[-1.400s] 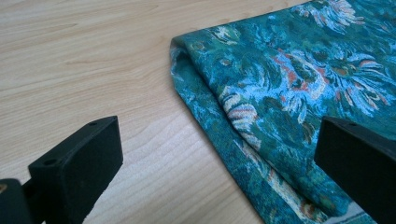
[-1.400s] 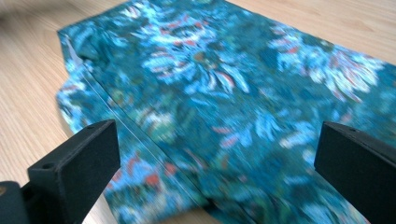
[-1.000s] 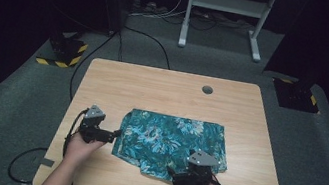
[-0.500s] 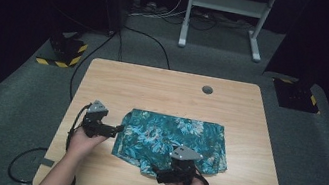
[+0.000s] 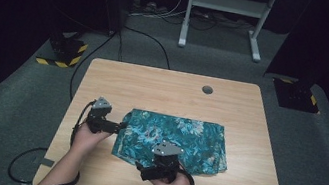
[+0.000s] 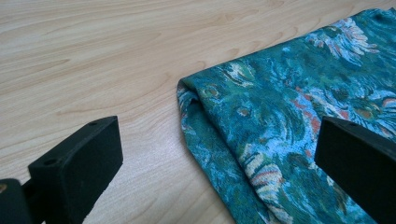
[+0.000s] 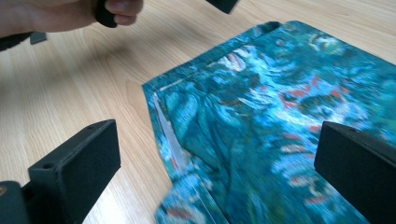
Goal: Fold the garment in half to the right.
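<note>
Your right gripper (image 5: 145, 172) is wide open at the near edge of the cloth (image 5: 179, 143). Your left gripper (image 5: 121, 127) is wide open at its left end. The teal, flowery folded cloth lies flat mid-table (image 5: 163, 89), long side running left to right.

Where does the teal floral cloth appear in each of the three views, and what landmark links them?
High view: the cloth lies flat at the table's centre, between the two claws.
Left gripper view: it covers the right half, its folded corner near the middle.
Right gripper view: it spreads across the centre and right, its hemmed corner at centre-left.
Shared landmark: the light wood table.
</note>
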### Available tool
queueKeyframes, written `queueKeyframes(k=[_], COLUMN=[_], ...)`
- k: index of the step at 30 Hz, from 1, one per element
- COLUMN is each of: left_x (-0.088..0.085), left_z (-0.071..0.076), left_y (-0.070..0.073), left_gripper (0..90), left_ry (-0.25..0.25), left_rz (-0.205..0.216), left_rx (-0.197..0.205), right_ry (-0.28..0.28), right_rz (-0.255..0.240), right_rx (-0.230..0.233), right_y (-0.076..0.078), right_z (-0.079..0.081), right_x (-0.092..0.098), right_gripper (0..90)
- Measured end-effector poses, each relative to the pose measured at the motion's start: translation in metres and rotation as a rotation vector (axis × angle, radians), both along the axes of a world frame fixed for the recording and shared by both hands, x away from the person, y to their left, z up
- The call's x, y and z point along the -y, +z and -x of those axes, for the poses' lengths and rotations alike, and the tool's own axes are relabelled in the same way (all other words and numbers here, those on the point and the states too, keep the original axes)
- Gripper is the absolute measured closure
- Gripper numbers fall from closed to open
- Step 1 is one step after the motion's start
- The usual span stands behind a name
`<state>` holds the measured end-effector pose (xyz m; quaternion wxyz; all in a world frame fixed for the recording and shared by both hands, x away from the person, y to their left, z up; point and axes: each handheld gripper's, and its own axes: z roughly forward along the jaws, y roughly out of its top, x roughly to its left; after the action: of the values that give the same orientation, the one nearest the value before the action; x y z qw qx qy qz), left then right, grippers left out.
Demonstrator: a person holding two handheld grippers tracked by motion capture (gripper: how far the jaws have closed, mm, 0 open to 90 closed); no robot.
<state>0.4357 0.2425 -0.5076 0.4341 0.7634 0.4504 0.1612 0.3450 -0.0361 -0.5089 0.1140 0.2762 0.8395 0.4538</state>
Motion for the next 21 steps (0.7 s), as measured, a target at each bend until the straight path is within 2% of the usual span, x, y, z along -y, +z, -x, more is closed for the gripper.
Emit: queueKeyframes(k=[8,21], left_x=[0.001,0.010], left_z=[-0.009,-0.025], left_y=[0.002,0.003], left_gripper=[1.4,1.4], left_ry=[0.001,0.000], left_rz=[0.011,0.018], left_rx=[-0.001,-0.017], right_ry=[0.018,0.034], right_rz=[0.002,0.003], right_rx=[0.000,-0.015], right_y=[0.003,0.003], right_z=[-0.004,-0.008], right_x=[-0.022,-0.045], right_gripper=[0.0,0.1])
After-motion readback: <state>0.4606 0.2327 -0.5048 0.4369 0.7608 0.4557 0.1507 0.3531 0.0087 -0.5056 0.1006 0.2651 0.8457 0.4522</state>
